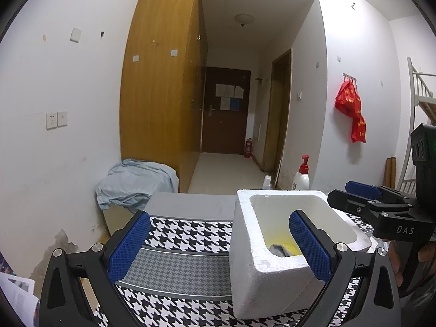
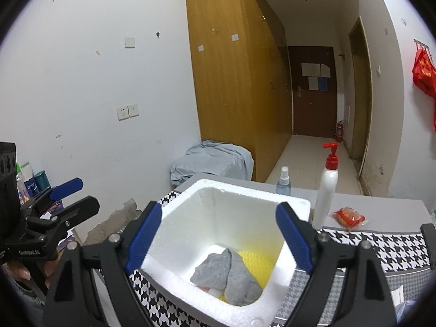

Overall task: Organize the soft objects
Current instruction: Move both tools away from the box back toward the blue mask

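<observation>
Right hand-held gripper (image 2: 218, 237) hanging open over foam box (image 2: 286, 280), nothing between pads; left hand-held gripper (image 1: 218, 248) gaping beside it. Grey cloths (image 2: 226, 275) lying inside box on houndstooth-covered desk (image 2: 395, 245). Lotion bottle (image 2: 325, 188) standing behind box; wardrobe (image 2: 231, 81) beyond.

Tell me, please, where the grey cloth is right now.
In the right wrist view, the grey cloth lies at the bottom of the white foam box, on something yellow.

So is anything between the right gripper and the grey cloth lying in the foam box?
Nothing visible. The right gripper hangs open above the foam box, which has no lid on it. The grey cloth lies uncovered on top of a yellow item at the bottom.
</observation>
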`<state>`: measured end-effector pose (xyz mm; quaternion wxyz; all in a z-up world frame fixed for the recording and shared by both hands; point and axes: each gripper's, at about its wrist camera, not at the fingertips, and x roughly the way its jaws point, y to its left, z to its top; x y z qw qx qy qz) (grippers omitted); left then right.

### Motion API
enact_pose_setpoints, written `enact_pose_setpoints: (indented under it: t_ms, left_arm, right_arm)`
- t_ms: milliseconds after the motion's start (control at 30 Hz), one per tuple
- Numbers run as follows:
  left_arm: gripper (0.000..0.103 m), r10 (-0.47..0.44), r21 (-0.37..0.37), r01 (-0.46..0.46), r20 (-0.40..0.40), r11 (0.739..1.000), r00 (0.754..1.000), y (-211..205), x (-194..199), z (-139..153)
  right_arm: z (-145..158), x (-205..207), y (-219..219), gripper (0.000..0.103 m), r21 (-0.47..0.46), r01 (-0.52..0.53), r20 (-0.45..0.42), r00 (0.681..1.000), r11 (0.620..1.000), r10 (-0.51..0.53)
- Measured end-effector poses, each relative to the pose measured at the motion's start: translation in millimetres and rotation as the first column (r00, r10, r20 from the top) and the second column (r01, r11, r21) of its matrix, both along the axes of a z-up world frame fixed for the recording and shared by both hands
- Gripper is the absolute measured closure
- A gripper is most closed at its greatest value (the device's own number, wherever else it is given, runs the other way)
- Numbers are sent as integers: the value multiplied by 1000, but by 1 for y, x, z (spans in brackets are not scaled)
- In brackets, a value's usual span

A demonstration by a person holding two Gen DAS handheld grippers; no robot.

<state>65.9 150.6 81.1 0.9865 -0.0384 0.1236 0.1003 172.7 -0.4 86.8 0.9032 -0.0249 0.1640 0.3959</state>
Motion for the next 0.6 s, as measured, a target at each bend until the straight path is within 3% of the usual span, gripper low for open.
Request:
enact_pose_setpoints:
  t_ms: [67,200,600]
  left_arm:
    - [1,-1,0,1,0,1000,1000,0,0,0]
    - [1,0,2,0,4,1000,1000,-2,-2,1]
    - [1,-12,11,12,10,1000,1000,-14,-6,6]
  right_arm:
    - [0,-1,0,13,-7,1,6,1000,1000,-1]
    - [2,-4,-4,0,14,24,22,999,1000,-24]
    - [6,-14,-13,0,-2,38,48,998,999,-38]
